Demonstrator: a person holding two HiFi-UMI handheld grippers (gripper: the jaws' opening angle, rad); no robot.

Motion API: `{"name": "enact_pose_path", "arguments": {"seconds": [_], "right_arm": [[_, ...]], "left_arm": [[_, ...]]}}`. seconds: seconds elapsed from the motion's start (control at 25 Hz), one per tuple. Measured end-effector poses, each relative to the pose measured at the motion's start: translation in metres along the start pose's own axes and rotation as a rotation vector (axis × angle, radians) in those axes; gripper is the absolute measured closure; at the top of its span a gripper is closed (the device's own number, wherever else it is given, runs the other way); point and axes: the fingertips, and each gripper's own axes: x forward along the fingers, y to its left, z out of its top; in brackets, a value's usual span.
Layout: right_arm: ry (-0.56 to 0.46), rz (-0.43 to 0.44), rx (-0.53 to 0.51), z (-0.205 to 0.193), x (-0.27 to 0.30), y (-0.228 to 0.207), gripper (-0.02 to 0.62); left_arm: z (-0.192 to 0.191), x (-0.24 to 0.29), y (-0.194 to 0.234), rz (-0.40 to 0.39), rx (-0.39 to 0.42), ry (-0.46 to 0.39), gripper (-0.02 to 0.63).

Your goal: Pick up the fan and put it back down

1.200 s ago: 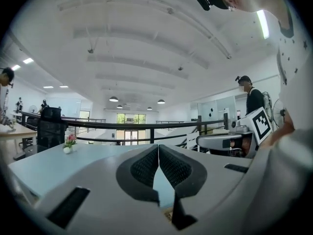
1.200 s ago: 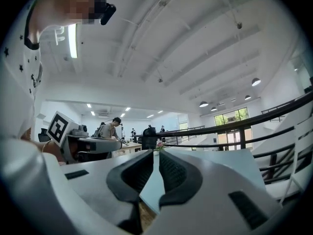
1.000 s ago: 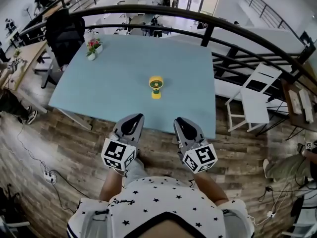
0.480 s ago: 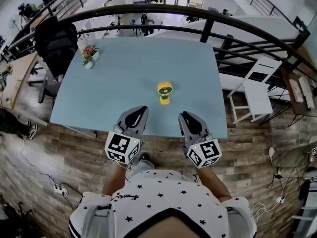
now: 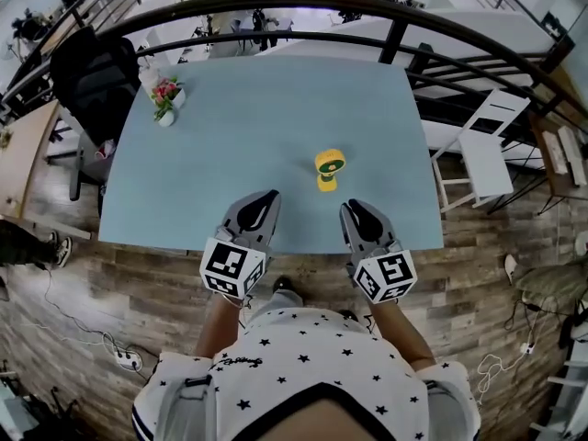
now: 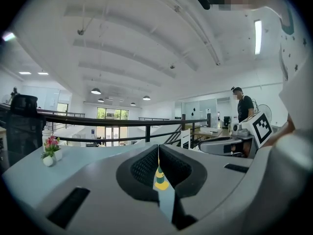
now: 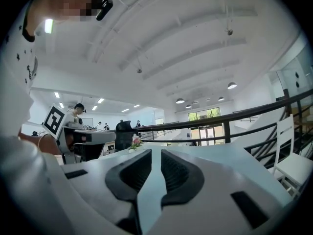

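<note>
Spreading across the middle of the head view, a pale blue table (image 5: pixel 230 154) stands on a wood-plank floor (image 5: pixel 119 274), with a dark curved railing (image 5: pixel 276 7) running behind its far edge. A black office chair (image 5: pixel 92 81) sits at the table's far left corner, and a white folding chair (image 5: pixel 487 145) stands off its right side.

The person, in a white star-print shirt (image 5: pixel 303 366), stands at the near edge and holds both grippers out over it, side by side and apart from each other. The left gripper (image 5: pixel 266 196) reaches just past the near edge. In the left gripper view its jaws meet at the tips, leaving only a thin slit lower down, and they grip nothing. The right gripper (image 5: pixel 352 208) sits at about the same reach. In the right gripper view its jaws are opening, with a narrow gap between the pads that shows only bare tabletop.

A small white pot of pink flowers (image 5: pixel 165 99) stands near the far left corner of the table, well apart from everything else.

The fan (image 5: pixel 329 169), yellow with a green band, stands upright on the table ahead of the grippers, nearer the right one and untouched by either. It also shows as a sliver through the left jaws' slit (image 6: pixel 160 177).
</note>
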Motion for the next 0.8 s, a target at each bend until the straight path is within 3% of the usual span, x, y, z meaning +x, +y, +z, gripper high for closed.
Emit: {"name": "enact_pose_path", "arguments": {"seconds": [0.4, 0.8], "right_arm": [[0.048, -0.144, 0.01, -0.024, 0.039, 0.0, 0.528], [0.09, -0.206, 0.024, -0.043, 0.057, -0.014, 0.494]], "left_arm": [[-0.018, 0.004, 0.053, -0.054, 0.019, 0.043, 0.577], [-0.036, 0.018, 0.062, -0.087, -0.016, 0.071, 0.577]]}}
